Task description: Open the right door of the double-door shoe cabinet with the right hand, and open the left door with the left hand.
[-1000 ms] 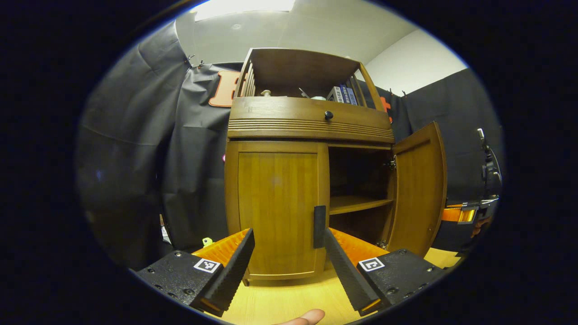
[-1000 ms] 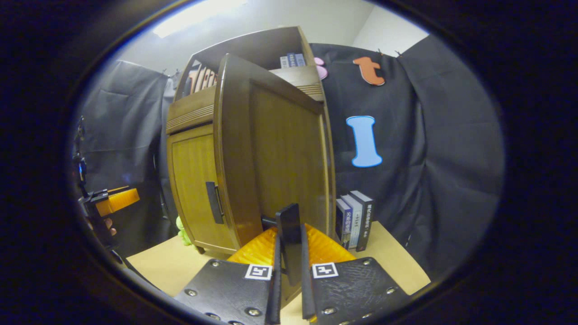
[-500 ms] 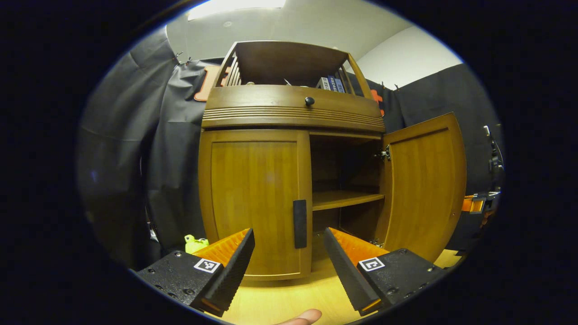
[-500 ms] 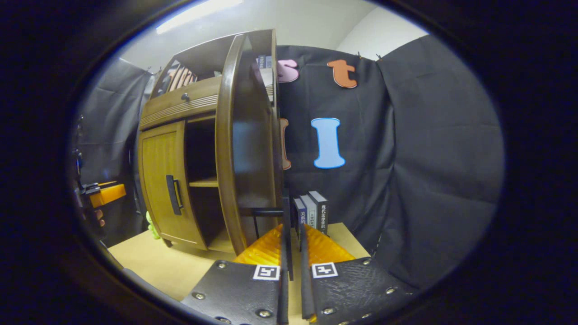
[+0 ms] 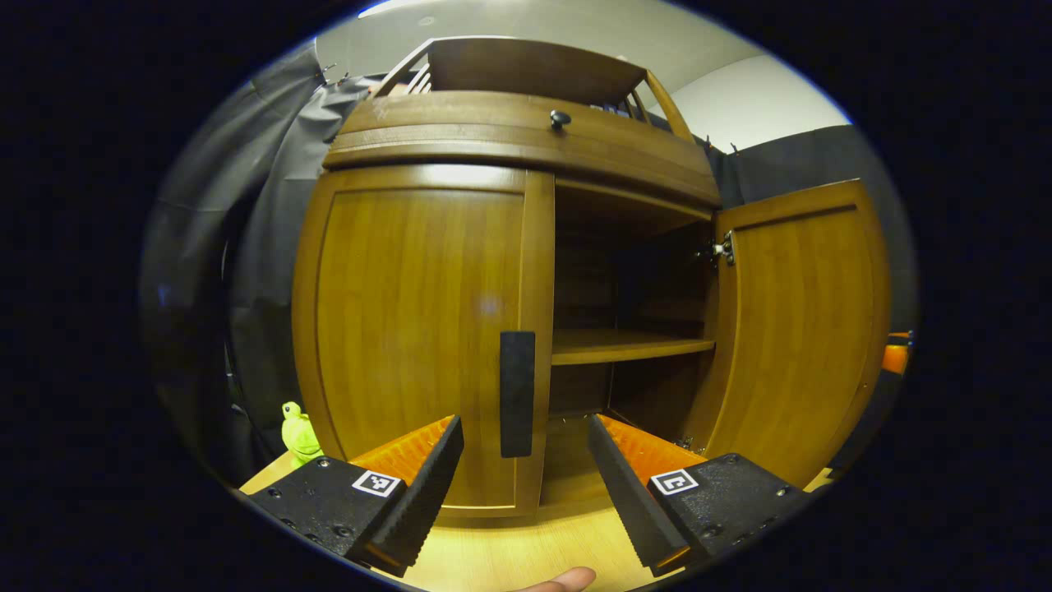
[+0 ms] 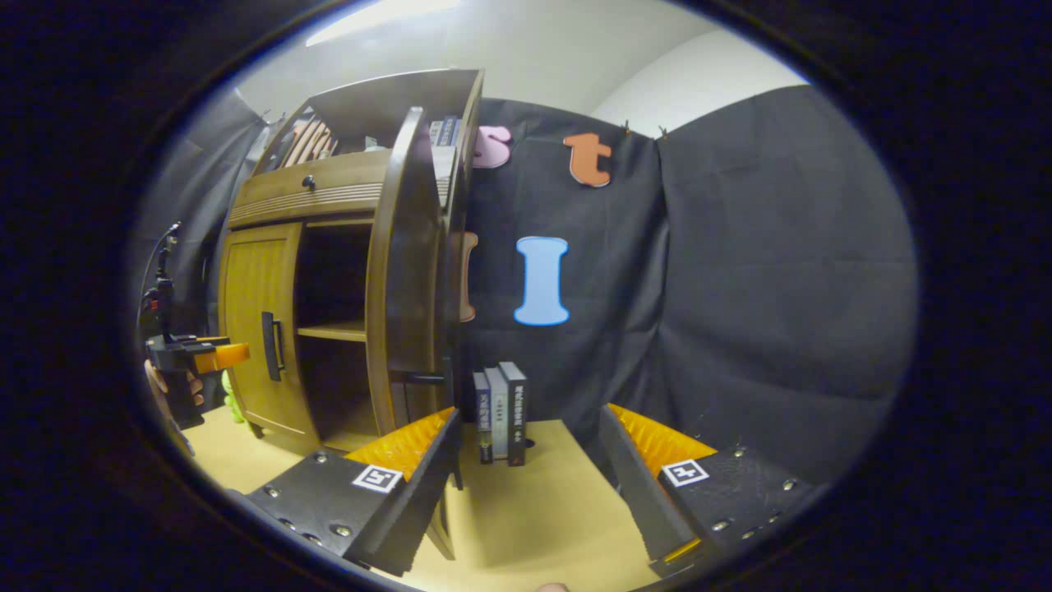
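Observation:
The wooden shoe cabinet (image 5: 509,140) stands close ahead in the left gripper view. Its left door (image 5: 411,329) is closed, with a black bar handle (image 5: 517,393) on its inner edge. My left gripper (image 5: 523,436) is open, its fingers either side of that handle's lower end and just short of it. The right door (image 5: 801,329) stands swung wide open. In the right gripper view this door (image 6: 403,271) shows edge-on at the left, its handle (image 6: 419,378) free. My right gripper (image 6: 530,427) is open beside it, holding nothing.
Inside the cabinet is a bare shelf (image 5: 625,345). A green toy (image 5: 297,427) sits on the tabletop (image 5: 509,551) left of the cabinet. Three books (image 6: 501,411) stand right of it by the black cloth. The left gripper (image 6: 209,358) and its hand show far left.
My right gripper has let go of the right door's handle and opened, with the door swung wide. My left gripper has moved in close to the left door's handle.

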The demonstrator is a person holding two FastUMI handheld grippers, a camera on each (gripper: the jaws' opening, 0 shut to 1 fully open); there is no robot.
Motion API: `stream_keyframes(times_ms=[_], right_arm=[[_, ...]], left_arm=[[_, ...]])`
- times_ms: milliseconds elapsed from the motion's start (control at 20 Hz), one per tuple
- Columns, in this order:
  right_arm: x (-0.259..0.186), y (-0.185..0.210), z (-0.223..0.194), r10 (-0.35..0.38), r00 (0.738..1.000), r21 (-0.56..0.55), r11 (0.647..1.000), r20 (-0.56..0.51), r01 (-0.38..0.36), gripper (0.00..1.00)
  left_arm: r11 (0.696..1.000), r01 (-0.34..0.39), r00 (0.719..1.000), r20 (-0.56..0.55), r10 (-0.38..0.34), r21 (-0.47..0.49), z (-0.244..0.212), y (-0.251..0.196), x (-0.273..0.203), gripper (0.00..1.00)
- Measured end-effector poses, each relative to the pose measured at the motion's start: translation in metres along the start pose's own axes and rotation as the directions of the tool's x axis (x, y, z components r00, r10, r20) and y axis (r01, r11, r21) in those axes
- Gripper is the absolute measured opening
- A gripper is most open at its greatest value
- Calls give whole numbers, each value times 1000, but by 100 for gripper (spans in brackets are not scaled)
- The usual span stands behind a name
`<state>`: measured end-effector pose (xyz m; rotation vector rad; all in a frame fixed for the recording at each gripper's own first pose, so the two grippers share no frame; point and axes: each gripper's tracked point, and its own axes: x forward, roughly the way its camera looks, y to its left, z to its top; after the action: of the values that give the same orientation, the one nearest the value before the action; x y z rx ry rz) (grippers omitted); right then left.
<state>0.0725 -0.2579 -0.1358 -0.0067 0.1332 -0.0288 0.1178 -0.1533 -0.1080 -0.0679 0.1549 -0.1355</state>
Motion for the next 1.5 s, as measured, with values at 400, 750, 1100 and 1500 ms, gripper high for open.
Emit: stream_keyframes(times_ms=[400, 750, 1100, 1500], right_arm=[[-70, 5, 59, -52, 990, 30, 998, 130, 48, 98], [-116, 54, 91, 34, 983, 23, 999, 182, -39, 98], [-130, 64, 111, 40, 978, 24, 999, 203, -46, 100], [-133, 66, 107, 34, 986, 28, 999, 162, -39, 98]], left_arm=[[995, -65, 996, 61, 60, 73, 14, 12, 41, 95], [993, -72, 997, -22, 74, 97, -3, 15, 92, 75], [998, -33, 998, -51, 35, 47, -8, 15, 91, 33], [999, 23, 998, -53, -22, 30, -5, 12, 85, 29]])
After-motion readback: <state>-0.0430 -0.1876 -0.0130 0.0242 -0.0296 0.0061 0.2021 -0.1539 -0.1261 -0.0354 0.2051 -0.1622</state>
